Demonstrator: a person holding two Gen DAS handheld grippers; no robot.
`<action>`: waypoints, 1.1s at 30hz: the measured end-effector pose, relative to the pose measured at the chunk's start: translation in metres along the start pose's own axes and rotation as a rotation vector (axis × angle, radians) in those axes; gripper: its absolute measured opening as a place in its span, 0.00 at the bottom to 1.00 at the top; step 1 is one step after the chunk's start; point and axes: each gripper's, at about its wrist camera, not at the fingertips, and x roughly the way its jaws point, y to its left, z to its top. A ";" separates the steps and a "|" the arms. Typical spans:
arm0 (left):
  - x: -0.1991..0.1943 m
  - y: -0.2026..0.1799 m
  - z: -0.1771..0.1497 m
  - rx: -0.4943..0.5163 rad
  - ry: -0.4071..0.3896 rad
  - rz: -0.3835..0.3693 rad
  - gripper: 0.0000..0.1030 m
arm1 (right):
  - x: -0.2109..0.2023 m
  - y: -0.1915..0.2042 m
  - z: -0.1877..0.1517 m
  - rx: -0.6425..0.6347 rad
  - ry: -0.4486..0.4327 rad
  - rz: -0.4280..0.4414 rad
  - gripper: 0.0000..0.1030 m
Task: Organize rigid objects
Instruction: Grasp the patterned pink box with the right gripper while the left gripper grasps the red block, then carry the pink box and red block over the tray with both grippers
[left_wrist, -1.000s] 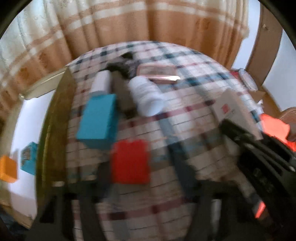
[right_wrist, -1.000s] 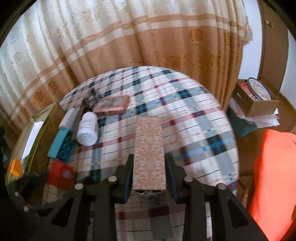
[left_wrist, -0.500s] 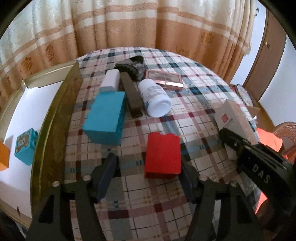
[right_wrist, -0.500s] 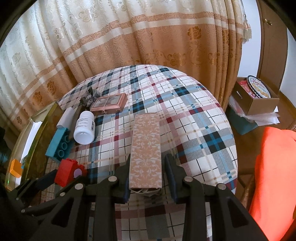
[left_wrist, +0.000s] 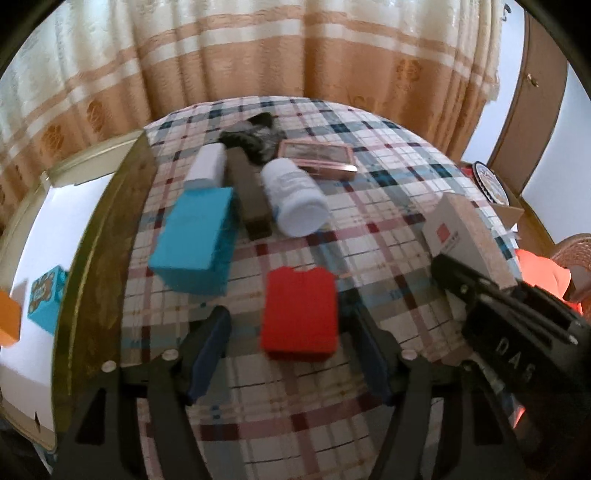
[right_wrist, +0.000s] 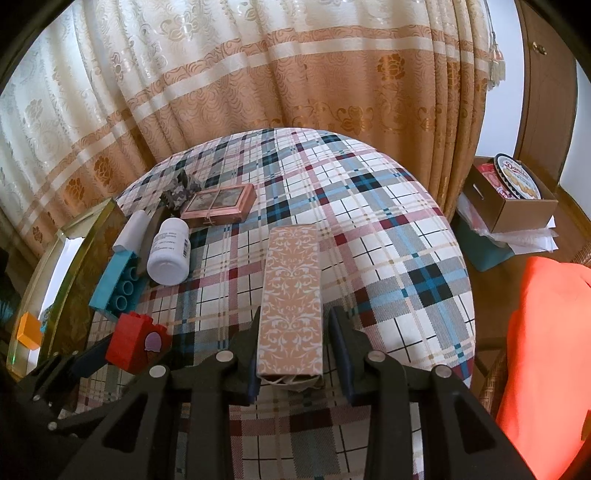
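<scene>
Plaid table (right_wrist: 369, 229), hand-held grippers angled down

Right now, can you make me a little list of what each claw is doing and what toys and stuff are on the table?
left claw: open, has just been opening, red block between its fingers, not gripped
right claw: shut on patterned box
row by the tray: blue block, white tube, dark bar, white bottle
farther back: pink case
table: plaid cloth
</scene>
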 end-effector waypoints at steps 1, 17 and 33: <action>0.000 -0.001 0.000 -0.002 -0.001 0.005 0.67 | 0.000 0.000 0.000 -0.002 0.000 -0.001 0.35; -0.003 -0.002 0.000 -0.009 -0.025 -0.089 0.30 | -0.001 0.001 0.000 -0.001 -0.003 0.001 0.35; -0.028 0.017 -0.004 -0.039 -0.086 -0.154 0.30 | -0.011 0.010 0.001 -0.008 -0.045 -0.005 0.28</action>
